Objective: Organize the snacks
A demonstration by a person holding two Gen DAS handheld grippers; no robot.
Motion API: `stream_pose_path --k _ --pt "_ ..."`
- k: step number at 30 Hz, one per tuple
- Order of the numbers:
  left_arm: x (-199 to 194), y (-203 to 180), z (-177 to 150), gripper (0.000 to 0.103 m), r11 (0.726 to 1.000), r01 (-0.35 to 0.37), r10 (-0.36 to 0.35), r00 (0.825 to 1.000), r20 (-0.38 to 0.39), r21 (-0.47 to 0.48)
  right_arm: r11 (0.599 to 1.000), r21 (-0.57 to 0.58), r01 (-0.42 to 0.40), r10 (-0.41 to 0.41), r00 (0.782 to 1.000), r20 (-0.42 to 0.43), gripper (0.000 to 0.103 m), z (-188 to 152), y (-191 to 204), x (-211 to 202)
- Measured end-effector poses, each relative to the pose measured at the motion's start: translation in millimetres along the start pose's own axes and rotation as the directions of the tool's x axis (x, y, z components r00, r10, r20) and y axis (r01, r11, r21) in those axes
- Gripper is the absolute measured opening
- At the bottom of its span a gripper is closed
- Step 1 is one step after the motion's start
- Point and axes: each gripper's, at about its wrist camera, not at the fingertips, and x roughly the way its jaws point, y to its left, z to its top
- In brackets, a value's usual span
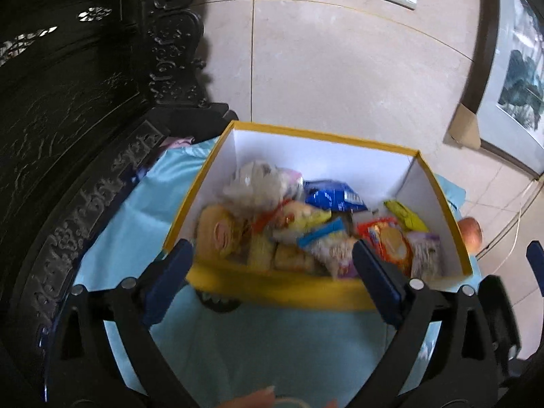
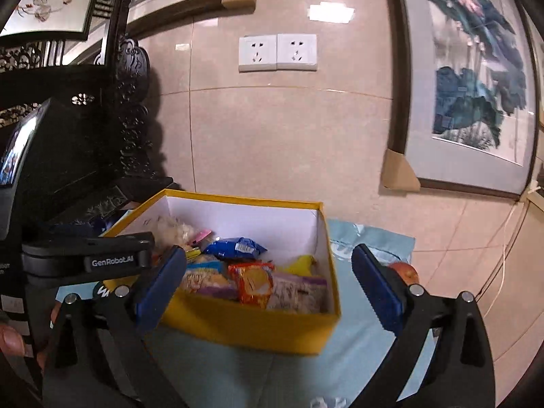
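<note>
Nearest to me, my left gripper (image 1: 272,268) stands with its jaws spread wide and nothing between the pads; my right gripper (image 2: 268,282) is likewise fully open and empty. Both hang just short of the yellow box (image 1: 278,289), which sits on a pale blue cloth (image 1: 272,346). Inside the box the snacks (image 1: 306,234) lie heaped: a blue packet (image 1: 331,199) toward the middle, an orange biscuit packet (image 1: 389,243) and a yellow packet (image 1: 406,216) toward the right wall, a clear bag of pale pieces (image 1: 255,183) at the back left. The left view is blurred, so finer labels cannot be read. Just outside the box's right wall an apple (image 2: 404,272) rests on the cloth. Beyond stand a tiled wall with twin sockets (image 2: 277,52), framed paintings (image 2: 476,78) and a dark carved cabinet (image 1: 68,102). Judgement: the packets appear gathered in the box and neither tool is engaged, so I am between picks, or at the close. The next move calls for choosing one packet, or the stray apple, and closing on it squarely without crushing the wrapper.
</note>
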Motion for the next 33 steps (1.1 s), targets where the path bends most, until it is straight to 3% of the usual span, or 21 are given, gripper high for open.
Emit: stream_pose_path --k 8,16,23,33 --pt "-40 10 -36 0.100 1.000 0.009 -0.009 1.000 0.021 0.025 0.999 0.047 0.008 -0.008 1.000 0.002 0.100 -24 -4 -44" --pt "-77 14 -61 0.101 0.999 0.016 -0.019 0.998 0.060 0.041 0.998 0.061 0.032 -0.030 0.999 -0.035 0.102 -38 2 -60" --pt "-103 17 -78 0.101 0.999 -0.014 0.007 0.988 0.153 0.042 0.996 0.081 0.032 -0.029 0.999 -0.036 0.102 -43 3 -72" --pt "-107 24 -91 0.101 0.999 -0.031 0.028 0.995 0.092 0.037 0.995 0.096 0.022 -0.019 0.999 -0.036 0.102 -46 4 -78"
